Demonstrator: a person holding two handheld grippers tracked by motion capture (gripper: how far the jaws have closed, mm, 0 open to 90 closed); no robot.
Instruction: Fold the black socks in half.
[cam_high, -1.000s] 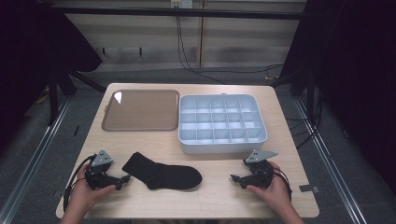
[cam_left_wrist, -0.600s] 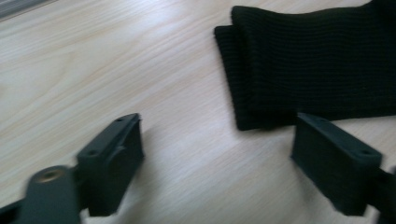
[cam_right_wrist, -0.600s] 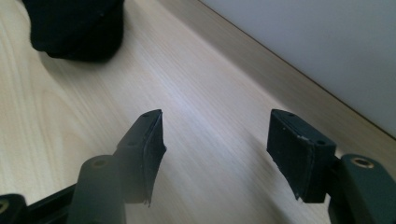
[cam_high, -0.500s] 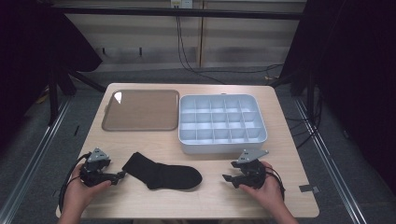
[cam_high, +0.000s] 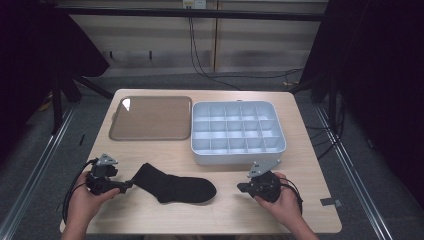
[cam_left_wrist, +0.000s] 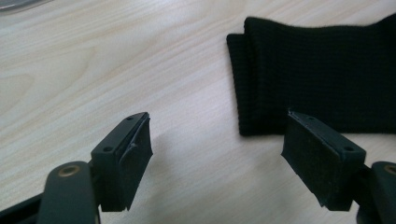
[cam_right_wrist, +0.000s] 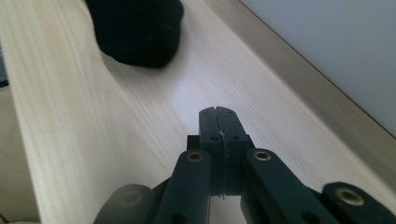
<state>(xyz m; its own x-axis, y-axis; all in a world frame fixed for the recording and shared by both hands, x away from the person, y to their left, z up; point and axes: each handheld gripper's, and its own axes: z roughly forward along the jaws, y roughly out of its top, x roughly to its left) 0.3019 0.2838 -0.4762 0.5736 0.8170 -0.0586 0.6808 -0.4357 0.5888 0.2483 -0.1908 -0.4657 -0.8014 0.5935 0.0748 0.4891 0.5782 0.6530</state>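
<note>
While the black sock (cam_high: 173, 185) lies flat on the counter (cam_high: 150, 150) in front of the tray (cam_high: 150, 118), the left gripper (cam_left_wrist: 217, 158) has narrowed its fingers, still apart, empty, at the cuff; the right gripper (cam_right_wrist: 217, 122) has just pressed together, empty, nearer the toe, so no grasp yet.

The left tool (cam_left_wrist: 217, 158) has its 2 black jaws apart, having just been closing, with bare pale wood counter (cam_left_wrist: 93, 70) between them. The black sock (cam_left_wrist: 322, 70), its ribbed cuff end, lies just beyond the right-hand jaw.
</note>
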